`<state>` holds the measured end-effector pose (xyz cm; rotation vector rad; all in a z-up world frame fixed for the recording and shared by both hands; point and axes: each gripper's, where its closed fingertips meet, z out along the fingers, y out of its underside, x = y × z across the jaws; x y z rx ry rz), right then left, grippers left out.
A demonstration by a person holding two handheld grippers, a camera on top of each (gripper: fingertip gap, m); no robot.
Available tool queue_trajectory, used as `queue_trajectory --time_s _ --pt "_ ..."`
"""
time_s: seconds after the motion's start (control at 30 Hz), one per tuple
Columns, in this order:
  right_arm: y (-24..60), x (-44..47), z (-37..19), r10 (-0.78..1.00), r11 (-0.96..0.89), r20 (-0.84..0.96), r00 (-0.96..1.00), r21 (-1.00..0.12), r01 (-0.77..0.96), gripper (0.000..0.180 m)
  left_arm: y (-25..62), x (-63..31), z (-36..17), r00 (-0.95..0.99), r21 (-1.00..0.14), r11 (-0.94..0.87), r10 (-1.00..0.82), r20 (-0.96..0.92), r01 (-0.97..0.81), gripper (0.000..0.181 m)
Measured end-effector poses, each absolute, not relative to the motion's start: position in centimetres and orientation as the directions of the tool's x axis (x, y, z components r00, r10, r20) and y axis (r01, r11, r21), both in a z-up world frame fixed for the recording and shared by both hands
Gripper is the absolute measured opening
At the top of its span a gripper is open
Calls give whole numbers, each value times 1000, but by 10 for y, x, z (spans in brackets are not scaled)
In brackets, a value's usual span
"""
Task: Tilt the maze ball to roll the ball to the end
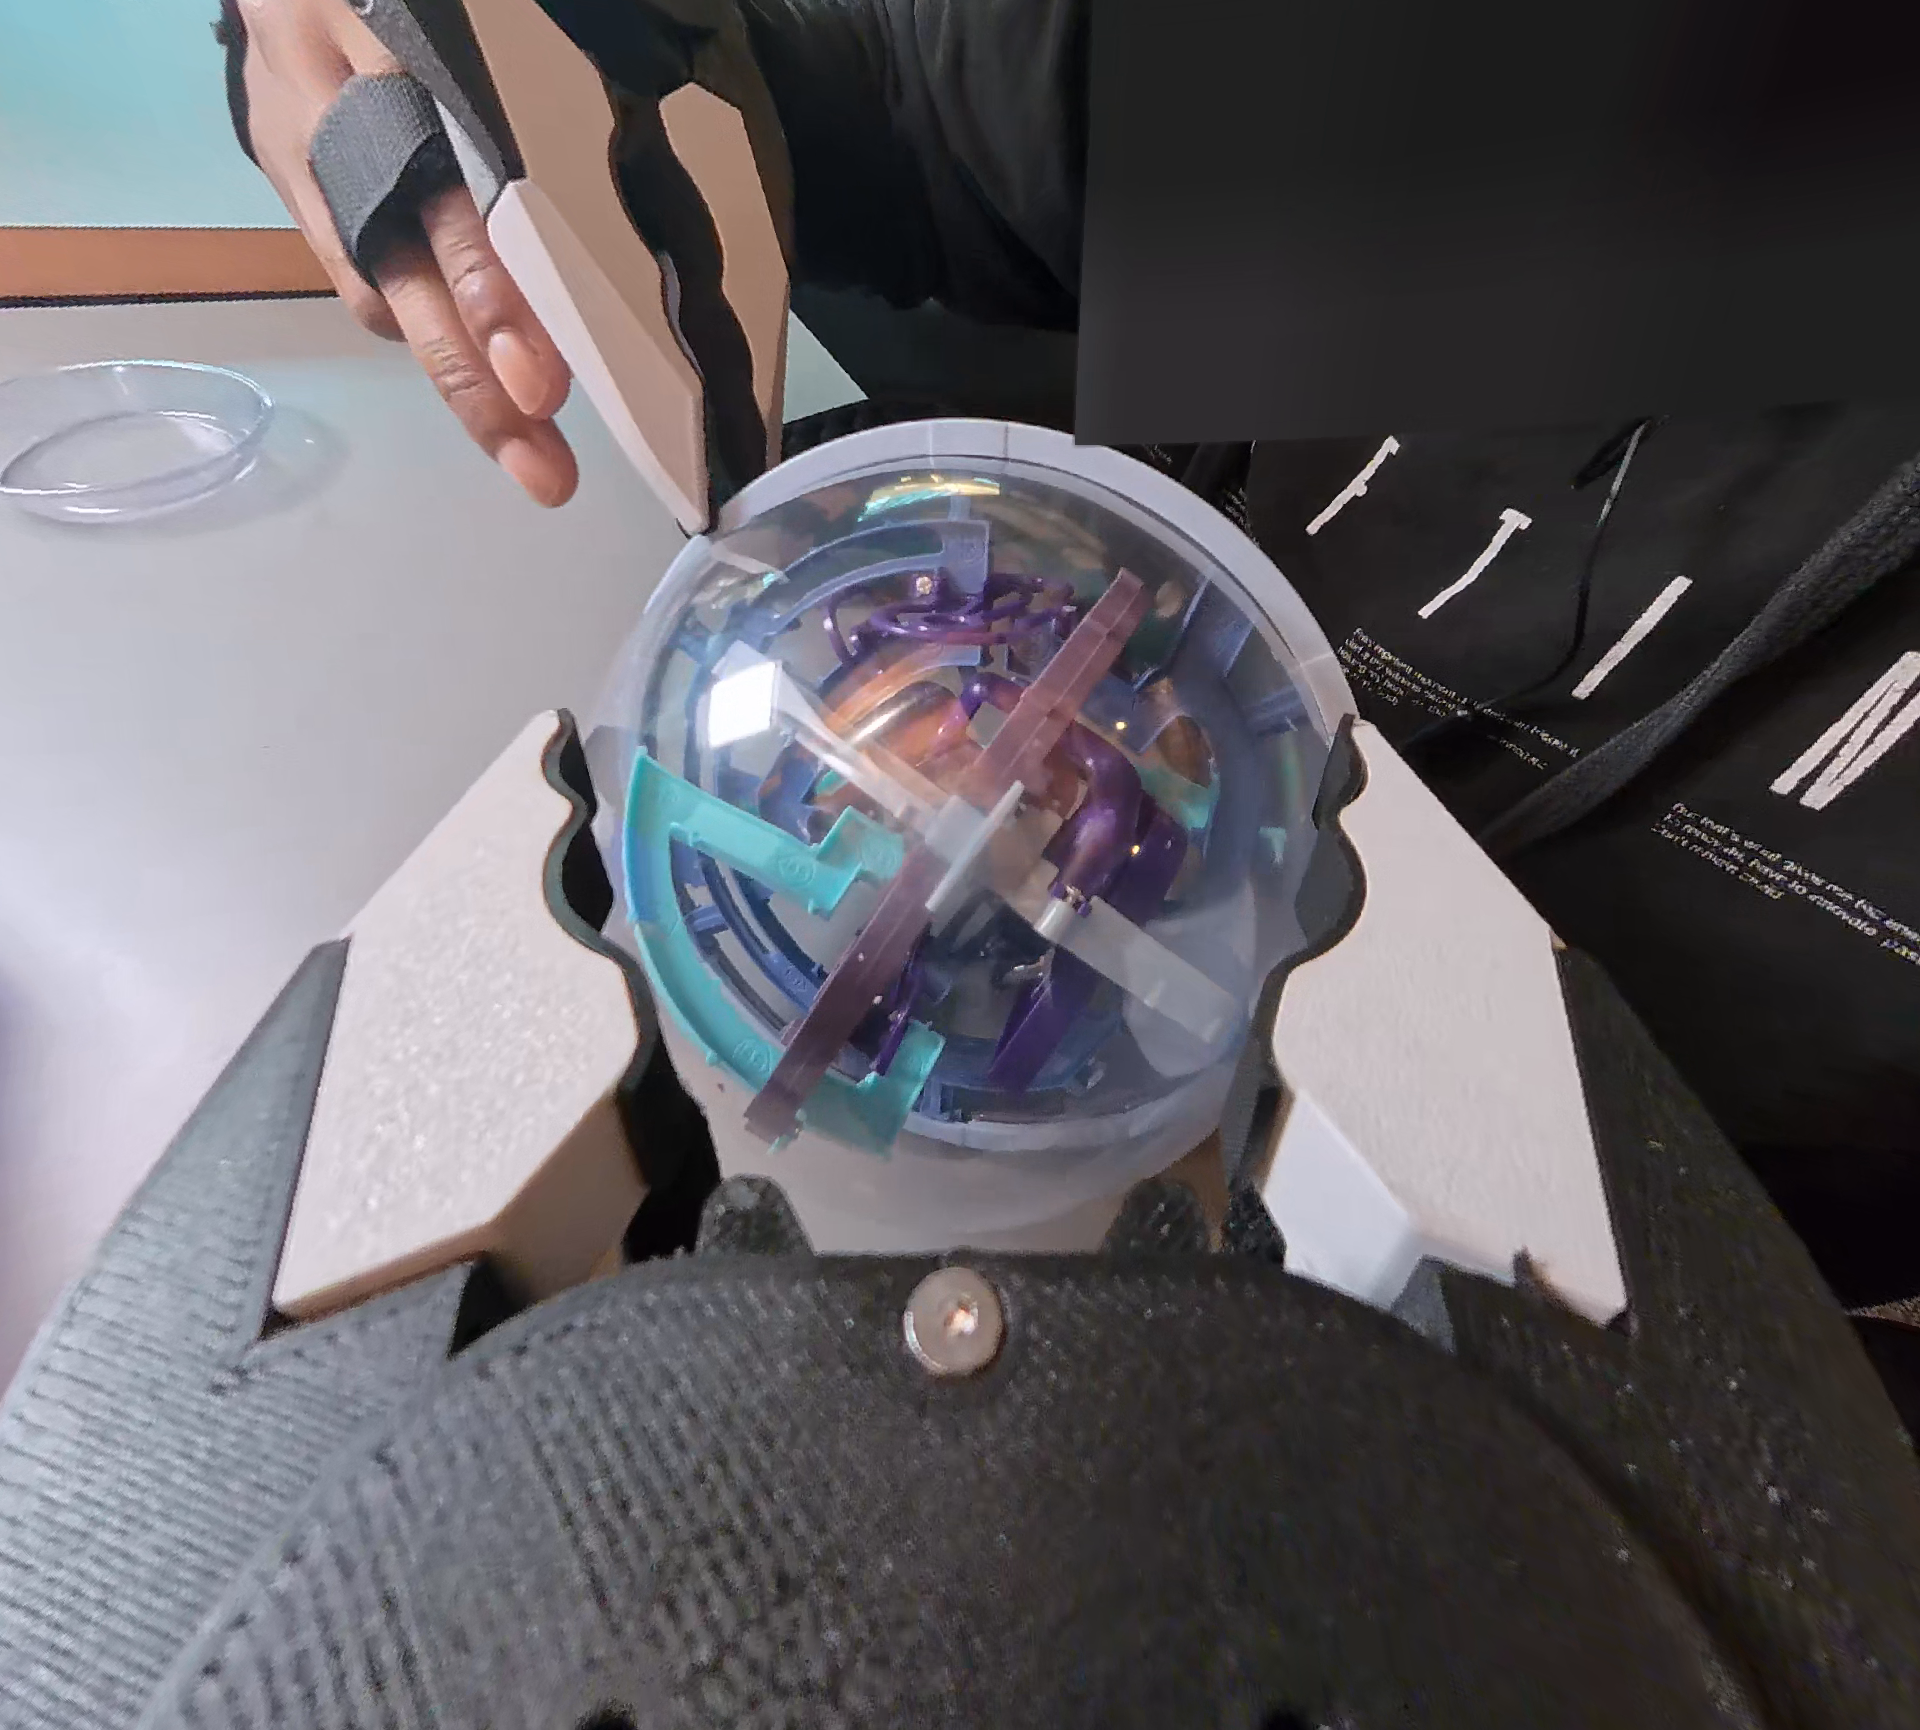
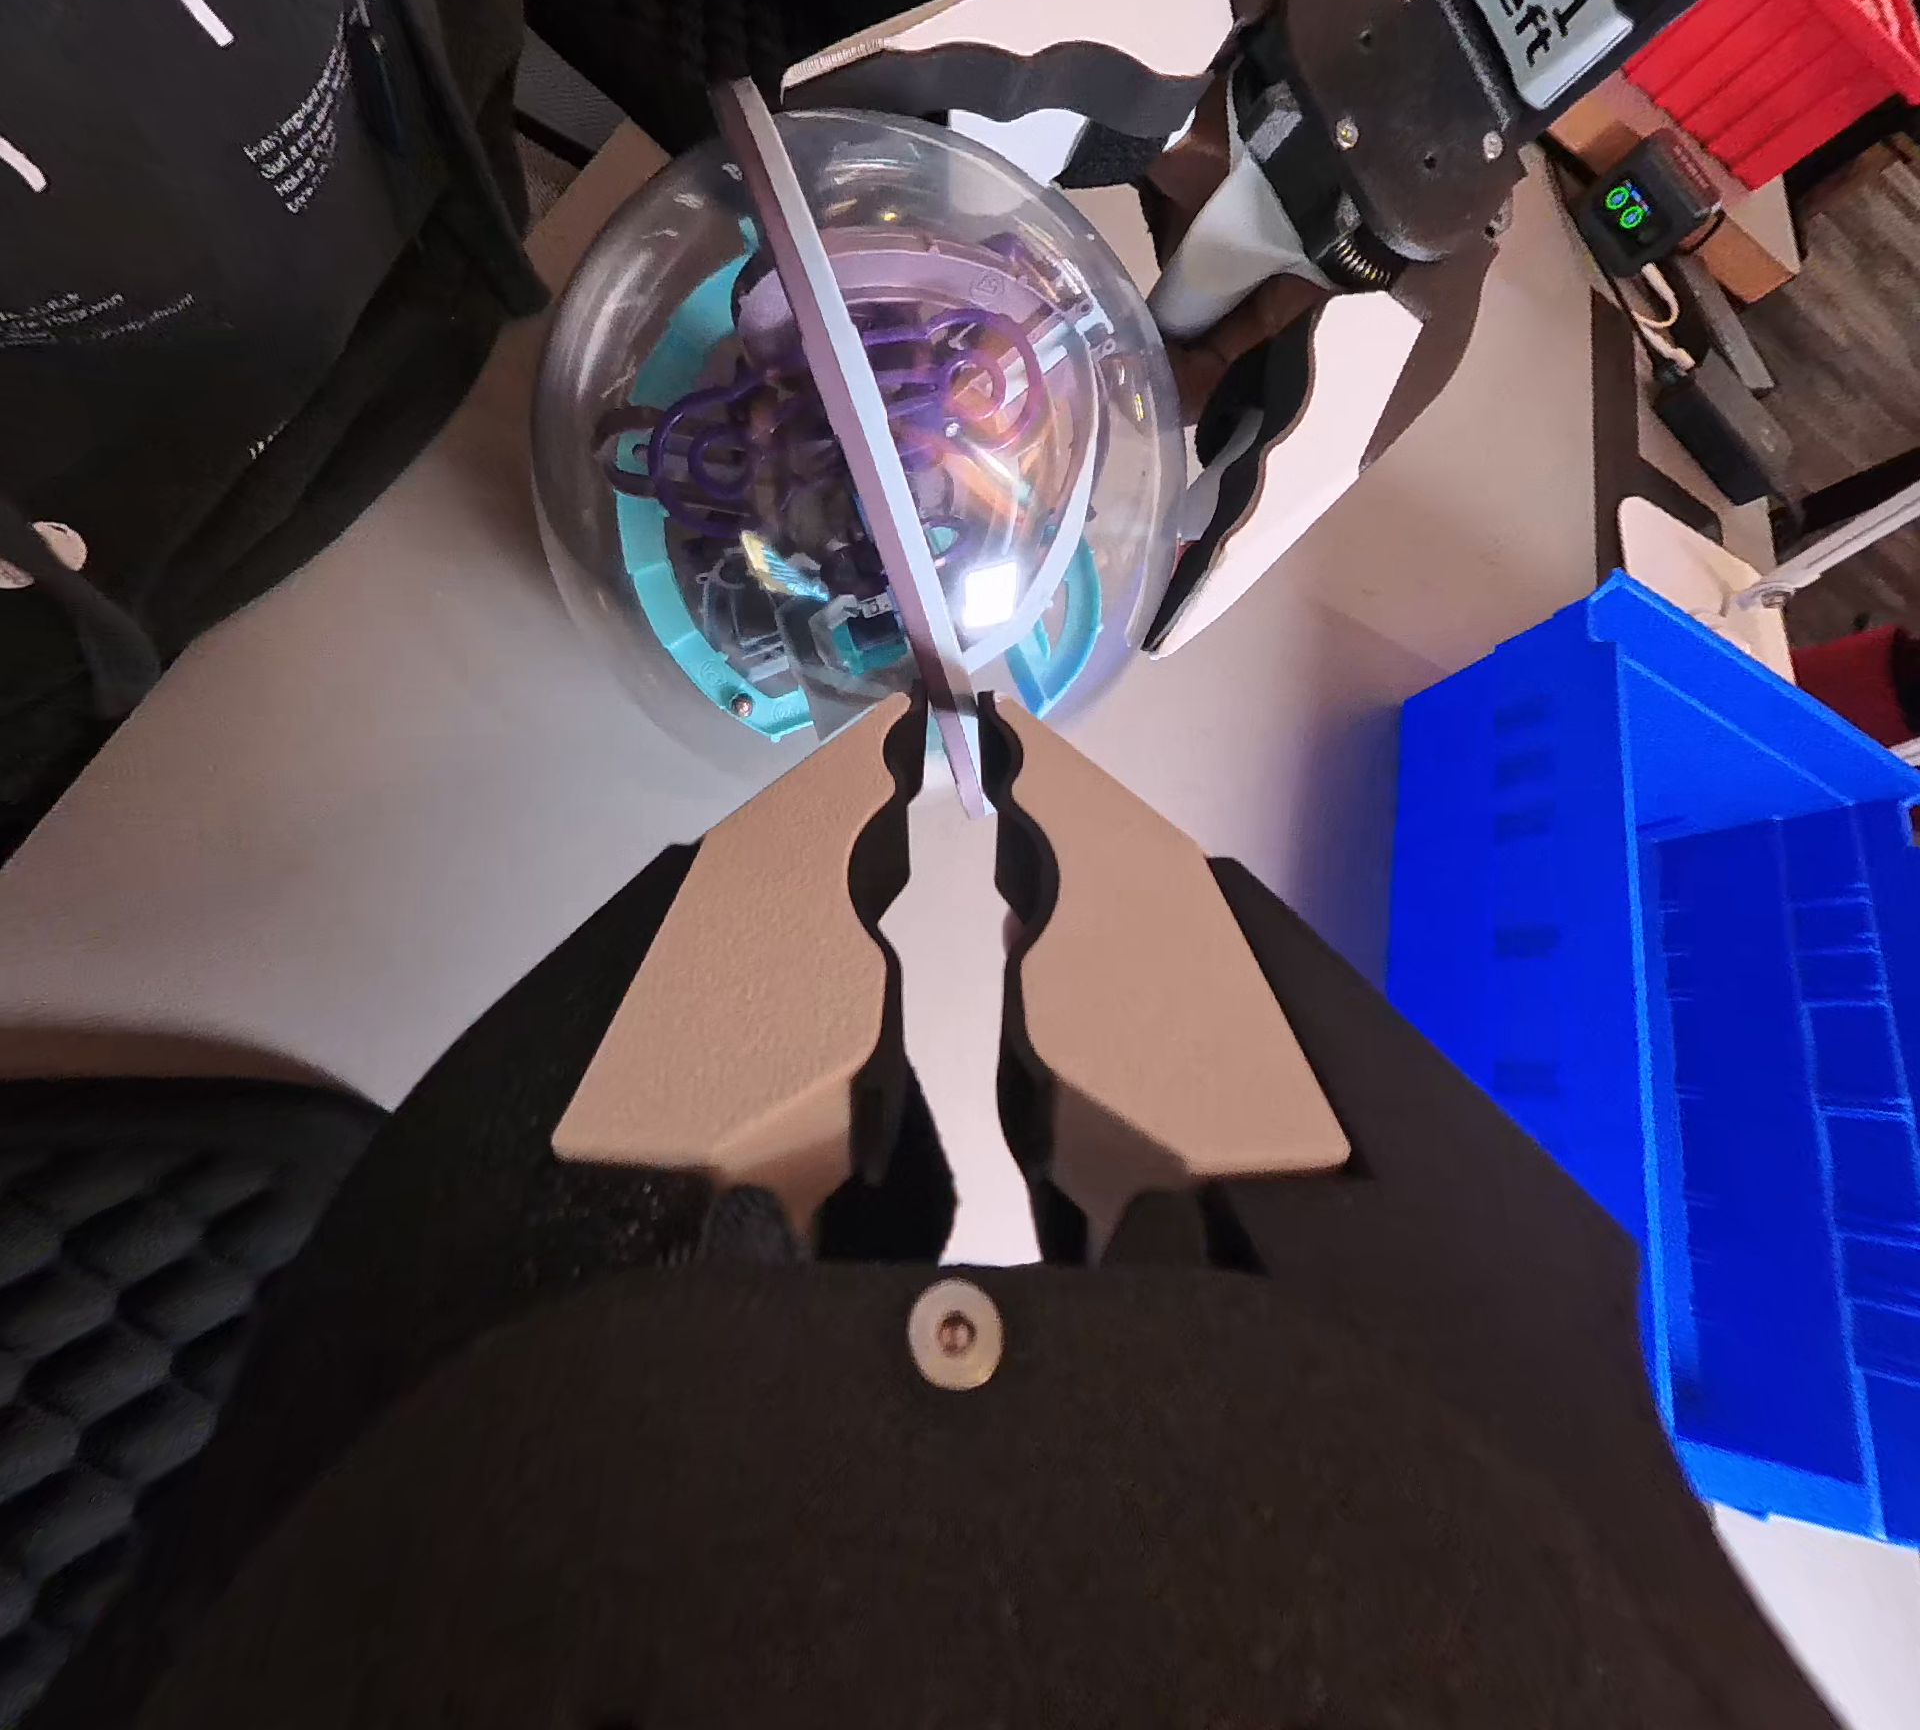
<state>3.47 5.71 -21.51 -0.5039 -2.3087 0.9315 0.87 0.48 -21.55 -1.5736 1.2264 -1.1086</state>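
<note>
In the left wrist view the left gripper point(image 1: 961, 807) is spread wide around the maze ball point(image 1: 935, 849), its two fingers pressing the clear shell on the left and right sides; the ball is held above the pale table point(image 1: 260, 693); beyond it the right gripper point(image 1: 727, 506) pinches the grey rim point(image 1: 1039, 444) that rings the ball; a clear dish point(image 1: 135, 433) lies far left on the table; in the right wrist view a blue bin point(image 2: 1662, 1005) stands to the right.
</note>
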Motion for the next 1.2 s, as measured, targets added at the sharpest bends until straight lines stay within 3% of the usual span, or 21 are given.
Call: queue_trajectory --time_s 0.17,0.37,0.5,0.63,0.73,0.83,0.93,1.03,1.07,1.13,1.2 --pt "61 34 -218 566 670 362 -741 -726 157 7 8 5 -214 181 -950 -202 -970 160 -240 133" --pt "70 36 -226 641 592 302 -706 -780 204 7 -3 -13 -195 370 -960 -177 -925 87 -215 121" --pt "77 37 -231 697 497 229 -680 -837 227 6 -17 -26 -207 518 -951 -152 -855 -10 -268 103" --pt "80 35 -231 744 401 152 -650 -881 252 7 -30 -39 -215 589 -965 -173 -808 25 -196 82" --pt "80 36 -231 774 335 84 -628 -895 293 8 -37 -44 -221 628 -967 -202 -776 62 -155 81" --pt "79 37 -232 794 297 43 -606 -898 326 7 -38 -44 -235 680 -953 -208 -733 3 -220 84" --pt "80 37 -232 810 252 -2 -586 -902 351 7 -28 -53 -252 748 -925 -259 -663 -38 -277 70" --pt "85 37 -233 826 215 -34 -563 -904 371 7 -22 -57 -250 750 -938 -276 -661 28 -208 63" --pt "86 37 -233 830 193 -54 -555 -906 377 7 -21 -60 -248 749 -942 -281 -661 49 -186 57" --pt "89 36 -234 839 145 -95 -535 -909 390 6 -16 -68 -243 755 -950 -274 -652 71 -148 27" --pt "91 36 -236 844 102 -132 -520 -912 397 6 -13 -71 -241 740 -952 -285 -664 113 -111 24"
